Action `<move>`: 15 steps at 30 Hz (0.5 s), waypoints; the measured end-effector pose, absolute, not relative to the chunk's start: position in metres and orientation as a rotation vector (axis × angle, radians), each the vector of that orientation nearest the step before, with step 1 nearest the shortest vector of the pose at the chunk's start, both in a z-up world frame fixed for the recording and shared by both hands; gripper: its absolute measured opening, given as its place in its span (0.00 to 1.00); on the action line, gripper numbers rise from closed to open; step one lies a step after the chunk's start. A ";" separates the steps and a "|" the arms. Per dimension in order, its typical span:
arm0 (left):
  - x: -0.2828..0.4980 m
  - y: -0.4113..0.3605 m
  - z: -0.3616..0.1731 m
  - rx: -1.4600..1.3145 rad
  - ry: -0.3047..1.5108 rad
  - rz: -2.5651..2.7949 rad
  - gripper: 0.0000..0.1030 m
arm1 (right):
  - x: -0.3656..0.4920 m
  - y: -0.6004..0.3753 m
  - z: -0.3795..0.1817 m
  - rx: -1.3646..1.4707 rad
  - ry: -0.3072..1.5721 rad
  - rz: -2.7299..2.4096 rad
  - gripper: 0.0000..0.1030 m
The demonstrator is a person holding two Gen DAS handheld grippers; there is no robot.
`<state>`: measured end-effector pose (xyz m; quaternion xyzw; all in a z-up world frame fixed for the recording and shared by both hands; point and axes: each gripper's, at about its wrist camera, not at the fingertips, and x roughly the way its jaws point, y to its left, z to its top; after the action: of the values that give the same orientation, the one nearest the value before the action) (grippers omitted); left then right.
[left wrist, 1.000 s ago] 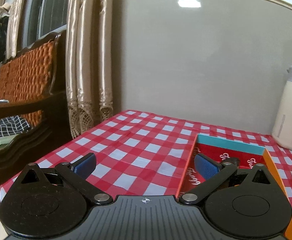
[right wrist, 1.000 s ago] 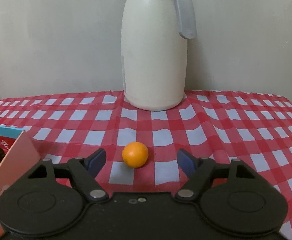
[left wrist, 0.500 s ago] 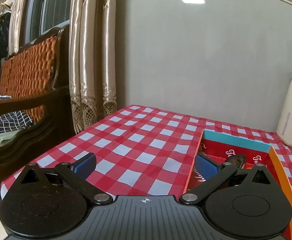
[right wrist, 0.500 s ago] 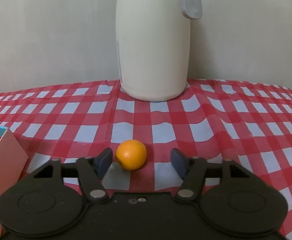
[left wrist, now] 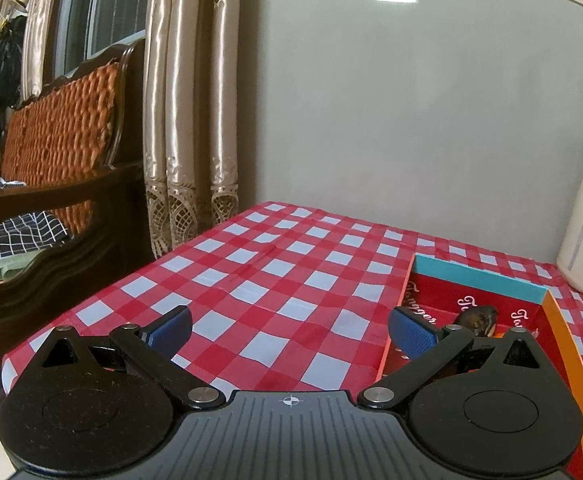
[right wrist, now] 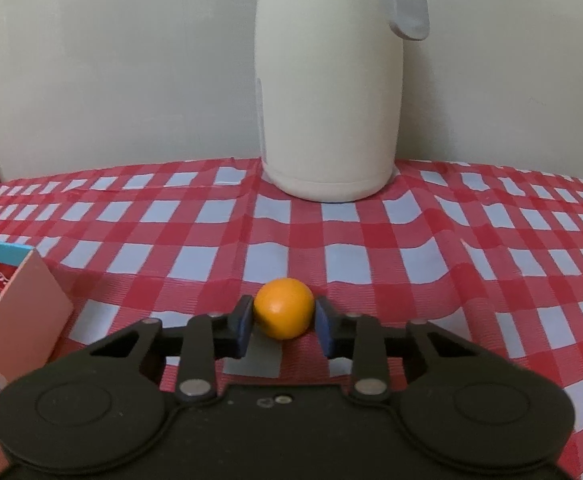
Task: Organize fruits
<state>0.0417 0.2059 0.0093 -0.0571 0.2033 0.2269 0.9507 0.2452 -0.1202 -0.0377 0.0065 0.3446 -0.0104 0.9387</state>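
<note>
A small orange (right wrist: pixel 284 308) lies on the red-and-white checked tablecloth (right wrist: pixel 371 256) in the right wrist view. My right gripper (right wrist: pixel 284 320) has its jaws closing, and both blue pads press against the sides of the orange. In the left wrist view my left gripper (left wrist: pixel 289 332) stands open above the cloth with nothing between its fingers. To its right is a cardboard box (left wrist: pixel 479 280) with a teal rim and red inside. A dark fruit (left wrist: pixel 479 318) lies in it, partly hidden by the right finger.
A tall cream thermos jug (right wrist: pixel 331 100) stands right behind the orange, against the wall. The box's corner (right wrist: pixel 23 312) rises at the left of the right gripper. A wooden sofa (left wrist: pixel 59 152) and curtains (left wrist: pixel 187 120) stand beyond the table's left edge.
The right gripper's jaws have come together from wide open until the pads touch the orange. The left gripper stays open.
</note>
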 end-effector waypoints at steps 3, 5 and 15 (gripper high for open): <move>0.041 0.206 0.009 -0.115 0.414 0.463 1.00 | 0.243 -0.118 -0.036 0.009 0.697 -0.009 0.30; 0.041 0.207 0.009 -0.117 0.412 0.468 1.00 | 0.239 -0.117 -0.033 0.015 0.687 0.004 0.30; 0.035 0.216 0.010 -0.145 0.410 0.499 1.00 | 0.197 -0.087 0.001 -0.001 0.581 0.158 0.23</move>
<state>0.0351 0.2160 0.0098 -0.0713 0.2012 0.2449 0.9458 0.1969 -0.0868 0.0011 -0.0007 0.2861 0.0778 0.9550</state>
